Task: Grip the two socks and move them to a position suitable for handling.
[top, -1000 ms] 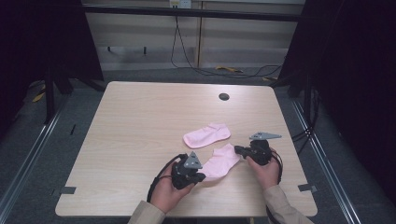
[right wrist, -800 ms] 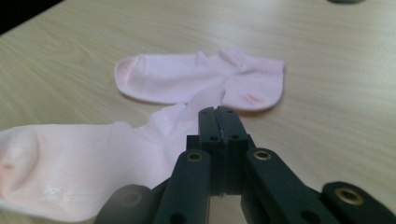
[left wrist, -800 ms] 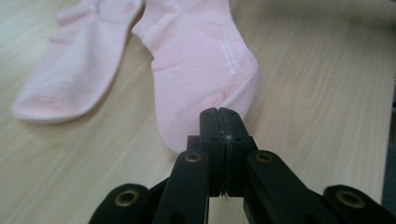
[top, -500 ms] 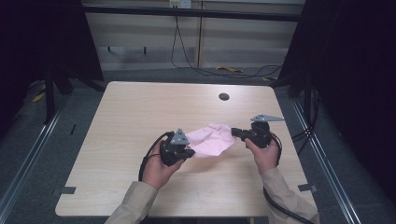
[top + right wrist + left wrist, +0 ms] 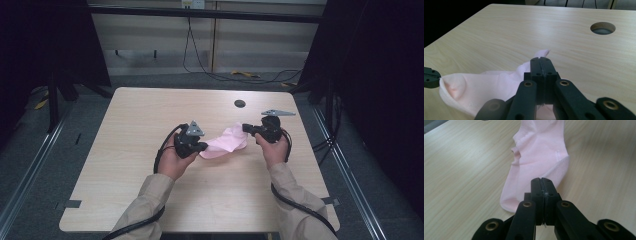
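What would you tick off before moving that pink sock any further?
1. Left gripper shut on the pink sock: ok.
2. Right gripper shut on the sock's other end: ok.
3. Sock spanning between both grippers without bunching: ok, a few folds.
4. Second sock's whereabouts: cannot tell.
5. Table bare around the sock: ok; only the cable hole lies beyond.
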Demonstrator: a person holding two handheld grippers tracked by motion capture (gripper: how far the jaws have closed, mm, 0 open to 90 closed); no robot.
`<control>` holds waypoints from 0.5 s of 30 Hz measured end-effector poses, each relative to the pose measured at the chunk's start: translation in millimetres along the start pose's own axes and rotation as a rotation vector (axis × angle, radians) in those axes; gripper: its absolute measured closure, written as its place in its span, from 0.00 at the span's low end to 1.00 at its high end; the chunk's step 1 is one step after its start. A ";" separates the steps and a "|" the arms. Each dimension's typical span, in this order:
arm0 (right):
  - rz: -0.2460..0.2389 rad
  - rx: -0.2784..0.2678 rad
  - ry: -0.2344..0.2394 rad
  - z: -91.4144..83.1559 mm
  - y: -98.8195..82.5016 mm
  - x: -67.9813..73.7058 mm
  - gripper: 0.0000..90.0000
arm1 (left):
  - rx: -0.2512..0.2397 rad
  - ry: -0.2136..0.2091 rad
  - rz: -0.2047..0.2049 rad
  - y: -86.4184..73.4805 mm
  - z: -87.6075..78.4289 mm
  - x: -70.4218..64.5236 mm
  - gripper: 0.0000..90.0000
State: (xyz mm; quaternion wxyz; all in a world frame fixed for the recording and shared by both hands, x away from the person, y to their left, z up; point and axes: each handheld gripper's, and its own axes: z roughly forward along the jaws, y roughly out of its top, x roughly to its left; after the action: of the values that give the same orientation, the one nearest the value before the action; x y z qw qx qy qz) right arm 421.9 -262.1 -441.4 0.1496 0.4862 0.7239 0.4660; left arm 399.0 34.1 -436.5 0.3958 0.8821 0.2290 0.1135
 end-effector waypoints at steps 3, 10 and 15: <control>0.018 -0.009 -0.001 4.3 3.3 -4.5 1.00 | -0.001 0.015 0.007 2.2 3.7 7.9 0.99; 0.048 -0.015 -0.002 21.6 -0.5 -15.4 1.00 | 0.003 0.059 0.014 0.6 18.0 22.3 0.99; 0.089 0.032 -0.002 32.6 -25.5 -27.9 1.00 | 0.032 0.053 0.029 -15.5 31.5 20.9 0.96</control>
State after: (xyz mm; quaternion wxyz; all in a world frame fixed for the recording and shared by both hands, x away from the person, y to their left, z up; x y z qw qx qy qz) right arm 442.8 -270.8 -486.0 0.1216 0.5207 0.7088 0.4601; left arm 424.3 33.1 -468.5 0.3737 0.8881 0.2285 0.1391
